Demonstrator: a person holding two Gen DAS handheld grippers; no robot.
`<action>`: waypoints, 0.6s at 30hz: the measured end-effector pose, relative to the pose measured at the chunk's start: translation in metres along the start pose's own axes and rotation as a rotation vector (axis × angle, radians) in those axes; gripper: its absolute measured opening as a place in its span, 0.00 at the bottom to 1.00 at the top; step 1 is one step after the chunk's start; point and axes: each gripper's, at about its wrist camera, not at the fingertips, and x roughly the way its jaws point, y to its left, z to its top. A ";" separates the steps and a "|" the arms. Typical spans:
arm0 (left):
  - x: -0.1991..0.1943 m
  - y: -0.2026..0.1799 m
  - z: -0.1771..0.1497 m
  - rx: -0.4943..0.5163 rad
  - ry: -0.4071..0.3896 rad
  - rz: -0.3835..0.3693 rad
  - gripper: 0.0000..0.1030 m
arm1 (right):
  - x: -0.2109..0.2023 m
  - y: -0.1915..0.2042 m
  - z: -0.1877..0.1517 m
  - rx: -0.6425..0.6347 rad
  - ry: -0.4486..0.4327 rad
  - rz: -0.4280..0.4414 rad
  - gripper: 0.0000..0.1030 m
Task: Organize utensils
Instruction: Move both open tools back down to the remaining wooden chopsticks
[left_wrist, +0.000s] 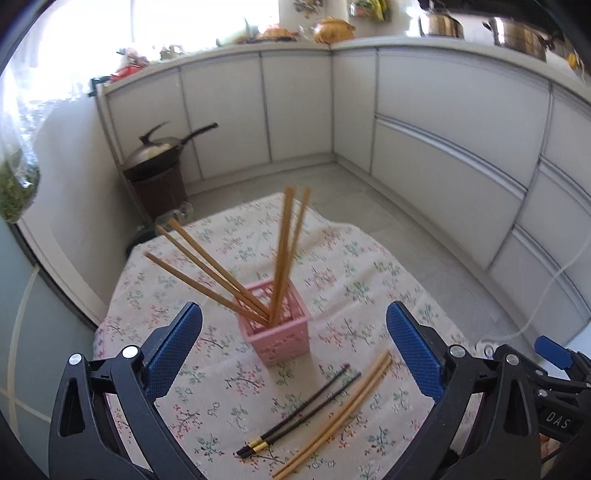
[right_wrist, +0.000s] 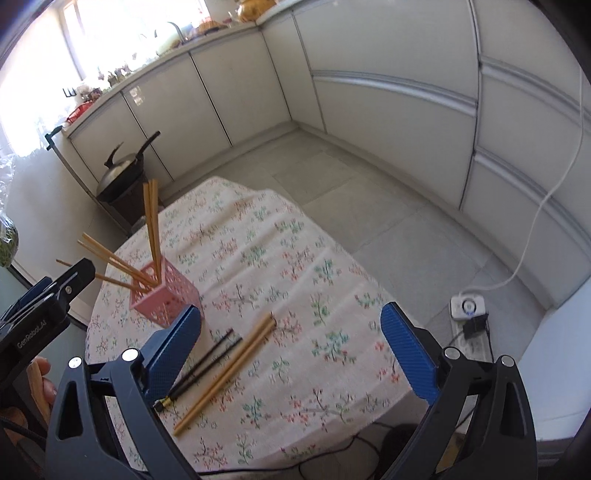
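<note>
Both grippers hang above the near edge of a table draped in a floral tablecloth (left_wrist: 229, 406). The left gripper (left_wrist: 293, 350) has its blue-padded jaws spread wide with nothing between them, and the right gripper (right_wrist: 291, 350) likewise stands wide and empty.

Taking the pink slotted holder (left_wrist: 275, 328) as the landmark: nearer the grippers than the holder, flat on the cloth, lie a pair of dark chopsticks (left_wrist: 299, 413) with gold bands near their thick ends, and just beside them on the right a pair of light wooden chopsticks (left_wrist: 340, 413), roughly parallel to the dark pair. Neither pair touches the holder.

The holder itself stands upright on the cloth. Inside it are five wooden chopsticks (left_wrist: 282, 258): two nearly upright, three leaning out to the left.

Beyond the holder, past the far-left edge of the table, a lidded wok (left_wrist: 159, 151) sits on a dark stand on the floor. Farther still, white cabinets (left_wrist: 295, 107) run along the walls.
</note>
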 end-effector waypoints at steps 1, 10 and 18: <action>0.004 -0.003 -0.002 0.010 0.024 -0.025 0.93 | 0.003 -0.004 -0.004 0.012 0.023 0.003 0.92; 0.059 -0.027 -0.022 0.038 0.322 -0.211 0.93 | 0.033 -0.043 -0.039 0.176 0.251 0.048 0.92; 0.106 -0.043 -0.040 0.021 0.513 -0.260 0.93 | 0.041 -0.070 -0.041 0.293 0.303 0.070 0.92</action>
